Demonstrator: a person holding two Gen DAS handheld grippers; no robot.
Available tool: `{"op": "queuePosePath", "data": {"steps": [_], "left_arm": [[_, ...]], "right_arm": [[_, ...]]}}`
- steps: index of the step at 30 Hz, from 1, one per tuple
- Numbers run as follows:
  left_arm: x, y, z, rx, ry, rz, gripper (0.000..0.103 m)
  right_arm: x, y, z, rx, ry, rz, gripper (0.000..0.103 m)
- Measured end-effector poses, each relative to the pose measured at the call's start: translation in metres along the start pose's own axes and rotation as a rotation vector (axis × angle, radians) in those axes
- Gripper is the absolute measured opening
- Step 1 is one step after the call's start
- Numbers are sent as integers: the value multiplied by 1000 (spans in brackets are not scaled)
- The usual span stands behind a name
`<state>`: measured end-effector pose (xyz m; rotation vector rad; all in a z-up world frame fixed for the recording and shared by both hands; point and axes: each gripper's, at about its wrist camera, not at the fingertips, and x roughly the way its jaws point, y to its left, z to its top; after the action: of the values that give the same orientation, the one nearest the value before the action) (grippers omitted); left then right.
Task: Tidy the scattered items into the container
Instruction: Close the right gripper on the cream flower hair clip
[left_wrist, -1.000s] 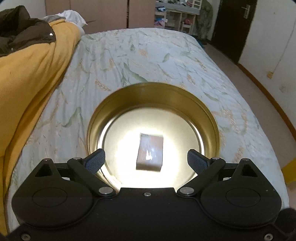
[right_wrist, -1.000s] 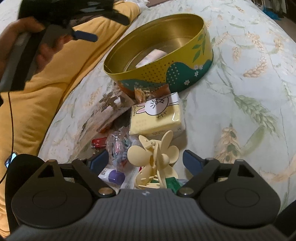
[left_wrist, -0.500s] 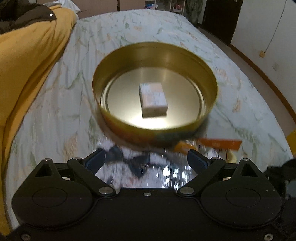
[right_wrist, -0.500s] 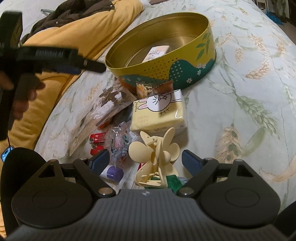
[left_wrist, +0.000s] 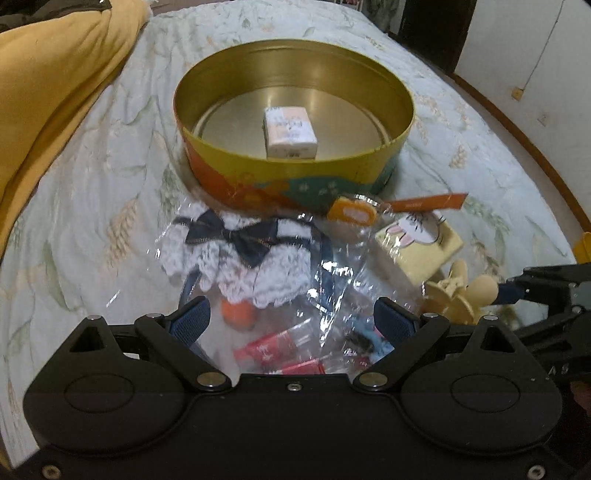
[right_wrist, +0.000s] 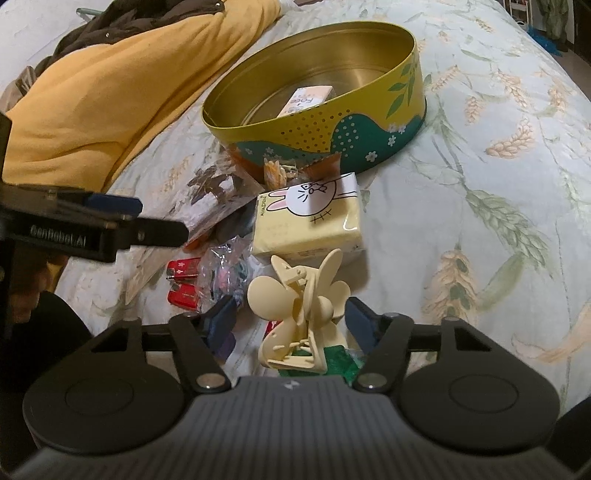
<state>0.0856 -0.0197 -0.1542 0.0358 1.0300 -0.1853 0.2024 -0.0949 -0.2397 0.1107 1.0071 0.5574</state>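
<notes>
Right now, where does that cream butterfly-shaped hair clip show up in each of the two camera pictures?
Left wrist view: the hair clip sits at the right edge, below the bunny tissue pack.
Right wrist view: the hair clip stands low in the centre, between the right gripper fingers.
Shared landmark: the round yellow tin.

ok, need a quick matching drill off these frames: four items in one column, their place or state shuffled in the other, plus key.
Items
1. small white box
2. cream flower hair claw
3. bunny tissue pack
4. left gripper

Place or state
A. on the bed just in front of the round tin
B. between the open fingers of the right gripper
C. alone inside the tin
D. open above the clear bag with the lace bow

Pairs: 1-C, 2-B, 3-A, 4-D
</notes>
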Motion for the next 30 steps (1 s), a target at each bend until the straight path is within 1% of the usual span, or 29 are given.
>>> {"op": "queuePosePath", "data": {"steps": [2,4,5,6,9,12,15,22,25,28,30], "left_arm": [[2,1,-4,-17,5,7,95],[3,2,-8,-37,5,9,94],[3,2,-10,-39,3,15,94],[4,2,-13,-37,0,26,94],[6,3,-19,-40,2,47,94],[8,8,-24,-78,11,41,92],[8,10,-26,-101,2,38,91],[6,8,-28,-97,-1,14,90],[9,5,-28,-83,12,39,89],[13,4,-28,-87,26,80,84],[15,4,-28,-86,30,78,82]], "right_arm": [[1,0,0,0,2,-6,70],[1,0,1,0,1,-12,63],[1,-1,1,1,3,-14,57],[1,-2,1,6,4,-16,55],[-2,-5,2,24,-13,-17,45],[-5,-8,2,36,-26,-30,40],[-10,-12,3,60,-47,-24,36],[-24,-15,5,81,-98,-15,36],[-33,-13,5,69,-122,-17,36],[-37,-13,7,69,-130,-21,36],[-41,-14,10,74,-130,-20,36]]}}
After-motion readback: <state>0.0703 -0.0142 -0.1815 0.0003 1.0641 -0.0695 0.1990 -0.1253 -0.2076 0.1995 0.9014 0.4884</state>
